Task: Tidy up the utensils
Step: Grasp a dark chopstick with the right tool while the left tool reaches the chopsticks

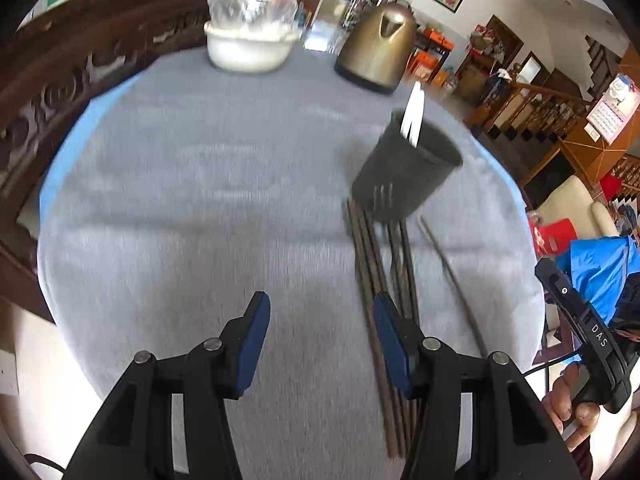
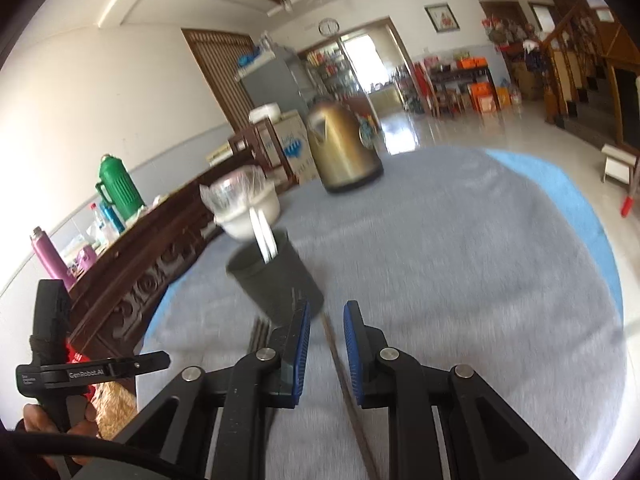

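Left claw (image 1: 320,344) angled down over the grey-clothed surface (image 1: 200,200), pads apart with nothing between them; right-hand pad sitting over the near end of a bundle of dark chopsticks (image 1: 376,280), though contact cannot be told through the blur; probably positioned so as to straddle the bundle from above. Right claw (image 2: 326,354) lower and flatter, pads a narrow gap apart around one stray chopstick (image 2: 340,372) lying alone beside the bundle; not pressing on it, so not yet a grip; likely lined up along the stick so that a small squeeze would take it.

Dark holder cup (image 1: 408,172) standing just beyond the far tips of the chopsticks, already carrying two white utensils (image 1: 414,116) upright; a fork (image 1: 384,196) seeming to lie with its tines against the cup's base; placed close, presumably to keep each carry short. Bundle laid parallel, tips toward the cup, which suits a lift-and-tilt into the mouth.

White bowl (image 1: 248,48) with plastic wrap and a brass-coloured kettle (image 1: 376,44) well apart at the far edge, clear of the work. Most of the sorting seemingly still to do.
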`<state>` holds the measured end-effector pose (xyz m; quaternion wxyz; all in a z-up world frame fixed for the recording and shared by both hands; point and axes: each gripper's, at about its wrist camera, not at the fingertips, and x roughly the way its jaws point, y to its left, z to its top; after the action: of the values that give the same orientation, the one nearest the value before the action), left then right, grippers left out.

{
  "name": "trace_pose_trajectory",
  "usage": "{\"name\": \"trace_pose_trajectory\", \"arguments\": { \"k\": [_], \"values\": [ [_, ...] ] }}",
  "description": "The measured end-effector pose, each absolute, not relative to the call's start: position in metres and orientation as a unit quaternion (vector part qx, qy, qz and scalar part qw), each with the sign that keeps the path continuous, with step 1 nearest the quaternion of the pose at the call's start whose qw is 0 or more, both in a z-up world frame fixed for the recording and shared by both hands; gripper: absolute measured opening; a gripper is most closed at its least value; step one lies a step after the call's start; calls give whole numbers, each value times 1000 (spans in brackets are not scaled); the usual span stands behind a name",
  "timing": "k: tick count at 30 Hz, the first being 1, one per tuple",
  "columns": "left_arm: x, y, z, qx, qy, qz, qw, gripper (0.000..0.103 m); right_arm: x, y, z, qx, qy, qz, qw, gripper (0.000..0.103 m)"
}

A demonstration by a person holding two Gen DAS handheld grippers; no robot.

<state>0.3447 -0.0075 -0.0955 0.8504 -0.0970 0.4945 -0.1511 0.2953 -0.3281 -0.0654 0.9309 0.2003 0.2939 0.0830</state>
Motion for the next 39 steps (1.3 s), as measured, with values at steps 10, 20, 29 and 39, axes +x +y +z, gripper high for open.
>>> {"name": "trace_pose_trajectory", "arguments": {
  "k": [10, 20, 29, 39],
  "values": [
    [342, -17, -108, -118, 513, -185, 830, 55, 292, -320, -106, 221, 357, 98, 902, 20],
    [371, -40, -128, -108, 542, -189, 811, 55, 297, -319, -114, 229, 371, 101, 894, 20],
    [382, -61, -129, -57, 551, -167, 815, 55, 305, -320, -120, 240, 379, 103, 888, 20],
    [394, -78, -128, -15, 549, -161, 820, 56, 306, -322, -120, 243, 379, 104, 887, 20]
  ]
}}
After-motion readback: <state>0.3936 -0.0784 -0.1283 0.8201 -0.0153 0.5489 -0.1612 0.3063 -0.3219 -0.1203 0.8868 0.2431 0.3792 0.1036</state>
